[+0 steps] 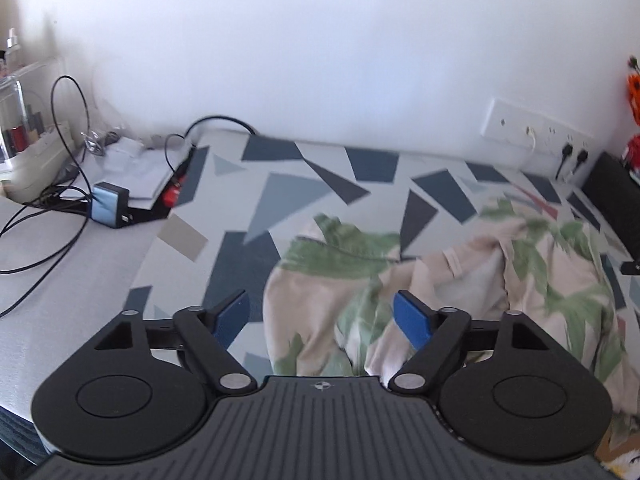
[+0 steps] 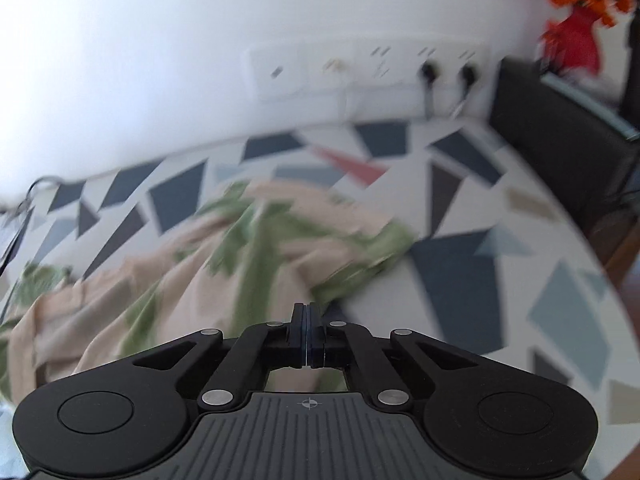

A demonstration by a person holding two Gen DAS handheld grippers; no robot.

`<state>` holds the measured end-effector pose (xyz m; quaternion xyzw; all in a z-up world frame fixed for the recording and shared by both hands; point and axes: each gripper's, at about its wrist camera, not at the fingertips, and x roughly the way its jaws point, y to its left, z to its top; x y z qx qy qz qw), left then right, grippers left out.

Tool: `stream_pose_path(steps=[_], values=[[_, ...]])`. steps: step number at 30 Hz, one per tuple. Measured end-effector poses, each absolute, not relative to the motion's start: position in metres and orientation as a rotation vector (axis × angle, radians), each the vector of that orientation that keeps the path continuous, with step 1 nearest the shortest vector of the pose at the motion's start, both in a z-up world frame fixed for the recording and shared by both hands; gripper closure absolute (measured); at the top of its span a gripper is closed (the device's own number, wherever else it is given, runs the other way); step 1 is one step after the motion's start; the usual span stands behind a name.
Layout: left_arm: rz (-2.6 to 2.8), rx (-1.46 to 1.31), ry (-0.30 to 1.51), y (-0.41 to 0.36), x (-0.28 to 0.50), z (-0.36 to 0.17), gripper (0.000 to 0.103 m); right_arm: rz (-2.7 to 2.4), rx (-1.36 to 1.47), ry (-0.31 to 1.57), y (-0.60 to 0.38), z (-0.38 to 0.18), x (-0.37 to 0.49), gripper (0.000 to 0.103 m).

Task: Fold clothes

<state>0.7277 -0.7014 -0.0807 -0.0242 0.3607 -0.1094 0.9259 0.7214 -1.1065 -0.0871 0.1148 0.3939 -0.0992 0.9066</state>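
The left gripper [image 1: 322, 316], low in the centre of its view, stands with its blue-padded jaws spread wide and nothing pressed between them; crumpled cloth lies beneath the gap. The right gripper [image 2: 307, 326], at the lower centre of its own view, is clenched tight, pad against pad, and whether a thin edge of cloth is pinched there cannot be told, since the picture is blurred. The task's thing, a beige cotton garment printed with green palm leaves [image 1: 440, 280], lies bunched in the middle and right of the left view, on a white cloth patterned with dark blue and grey triangles [image 1: 280, 192]. To fold well, the judgement is that the open jaws should settle on a clear hem or corner, not a bunched ridge, and both grippers should draw the fabric flat before any crease is made. By count: one garment, two grippers, one white wall socket strip [image 1: 536, 128] at the right with two black plugs, one blue-and-black charger block [image 1: 110, 204] at the left among black cables.
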Motion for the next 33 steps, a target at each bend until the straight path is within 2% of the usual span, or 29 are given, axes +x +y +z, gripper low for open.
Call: stream_pose_path(steps=[3, 5, 7, 9, 12, 14, 15, 16, 17, 18, 22, 26, 33], values=[[-0.226, -0.023, 0.703, -0.699, 0.734, -0.077, 0.008, -0.238, 0.309, 0.794, -1.133, -0.078, 0.715, 0.101], [-0.257, -0.014, 0.746, -0.702, 0.743, -0.081, 0.008, -0.210, 0.335, 0.812, -1.138, -0.082, 0.718, 0.090], [-0.301, 0.010, 0.776, -0.709, 0.744, -0.088, 0.008, -0.180, 0.321, 0.824, -1.131, -0.087, 0.720, 0.061], [-0.337, 0.043, 0.795, -0.717, 0.741, -0.095, 0.008, -0.146, 0.317, 0.827, -1.118, -0.094, 0.723, 0.054], [-0.356, 0.040, 0.829, -0.723, 0.734, -0.104, 0.008, -0.114, 0.401, 0.842, -1.101, -0.108, 0.734, 0.053], [-0.366, -0.005, 0.860, -0.723, 0.733, -0.110, 0.008, -0.124, 0.440, 0.860, -1.093, -0.119, 0.745, 0.053], [-0.369, -0.022, 0.871, -0.723, 0.732, -0.112, 0.008, -0.139, 0.432, 0.871, -1.089, -0.123, 0.750, 0.057], [-0.367, -0.025, 0.872, -0.724, 0.732, -0.113, 0.008, -0.153, 0.412, 0.882, -1.086, -0.125, 0.753, 0.071], [-0.365, -0.025, 0.870, -0.726, 0.731, -0.113, 0.008, -0.165, 0.390, 0.893, -1.084, -0.126, 0.755, 0.079], [-0.364, -0.016, 0.856, -0.728, 0.729, -0.111, 0.008, -0.174, 0.377, 0.896, -1.083, -0.125, 0.755, 0.096], [-0.378, 0.043, 0.760, -0.734, 0.720, -0.100, 0.008, -0.155, 0.377, 0.856, -1.096, -0.109, 0.734, 0.098], [-0.400, 0.079, 0.733, -0.736, 0.718, -0.096, 0.008, -0.247, 0.252, 0.827, -1.111, -0.091, 0.699, 0.101], [-0.444, 0.153, 0.750, -0.751, 0.719, -0.107, 0.007, -0.312, 0.209, 0.934, -1.145, -0.100, 0.675, 0.101]])
